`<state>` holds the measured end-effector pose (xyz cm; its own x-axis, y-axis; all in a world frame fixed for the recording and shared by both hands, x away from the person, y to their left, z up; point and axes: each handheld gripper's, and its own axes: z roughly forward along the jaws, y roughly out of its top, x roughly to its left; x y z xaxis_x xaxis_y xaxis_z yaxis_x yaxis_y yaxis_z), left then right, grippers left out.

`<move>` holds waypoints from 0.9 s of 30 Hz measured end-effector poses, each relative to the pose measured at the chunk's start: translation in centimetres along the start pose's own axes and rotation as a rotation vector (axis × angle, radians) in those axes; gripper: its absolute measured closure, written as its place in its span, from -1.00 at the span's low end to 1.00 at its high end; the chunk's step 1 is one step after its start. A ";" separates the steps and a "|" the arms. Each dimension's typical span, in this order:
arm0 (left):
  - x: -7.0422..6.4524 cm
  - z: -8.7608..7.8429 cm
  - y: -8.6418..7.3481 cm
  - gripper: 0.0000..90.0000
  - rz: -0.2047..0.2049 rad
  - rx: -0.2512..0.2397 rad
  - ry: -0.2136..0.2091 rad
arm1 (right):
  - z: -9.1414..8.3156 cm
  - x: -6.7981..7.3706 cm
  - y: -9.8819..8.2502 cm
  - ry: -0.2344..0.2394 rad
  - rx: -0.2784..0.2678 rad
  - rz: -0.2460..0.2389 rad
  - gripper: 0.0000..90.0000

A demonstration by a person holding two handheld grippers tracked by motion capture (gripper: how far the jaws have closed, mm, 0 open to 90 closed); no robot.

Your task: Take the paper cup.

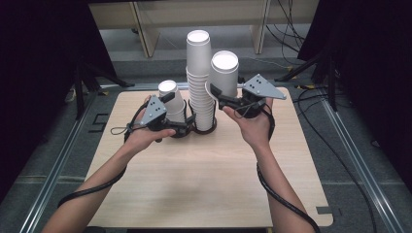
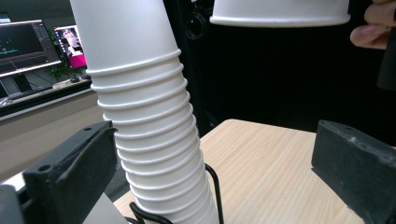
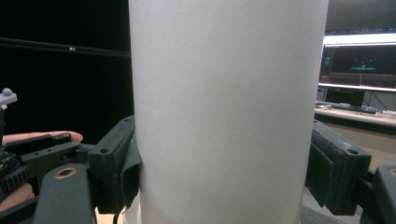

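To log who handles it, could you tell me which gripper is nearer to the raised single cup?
Right. The right gripper grips the raised single cup between its jaws; the left gripper sits lower, across the tall stack.

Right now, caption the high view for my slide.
Two hand-held grippers flank a tall stack of paper cups; the right gripper holds a single cup.

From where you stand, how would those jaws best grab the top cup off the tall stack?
Take the top cup by its bare upper wall, jaws level, from the near side. It sticks out above the ribbed rims of the stack; its closed end faces up, leaving no lip to pinch.
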<state>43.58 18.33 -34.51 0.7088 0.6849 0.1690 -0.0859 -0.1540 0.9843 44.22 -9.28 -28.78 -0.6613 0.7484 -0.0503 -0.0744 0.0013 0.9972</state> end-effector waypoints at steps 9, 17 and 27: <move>-0.7 -1.0 -0.6 -1.00 0.007 0.015 -0.006 | -0.5 1.0 -1.9 0.021 0.035 0.006 -0.49; -1.5 -1.6 -1.3 -1.00 0.006 0.017 -0.017 | -0.8 1.7 -3.6 0.037 0.068 -0.003 -0.49; -2.1 -2.5 -2.2 -0.99 -0.003 0.027 -0.029 | -1.2 2.3 -6.1 0.046 0.104 0.036 -0.49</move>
<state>40.53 18.98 -36.89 0.7292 0.6644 0.1638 -0.0647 -0.1714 0.9831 42.25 -8.38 -35.00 -0.6960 0.7179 -0.0146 0.0258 0.0454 0.9986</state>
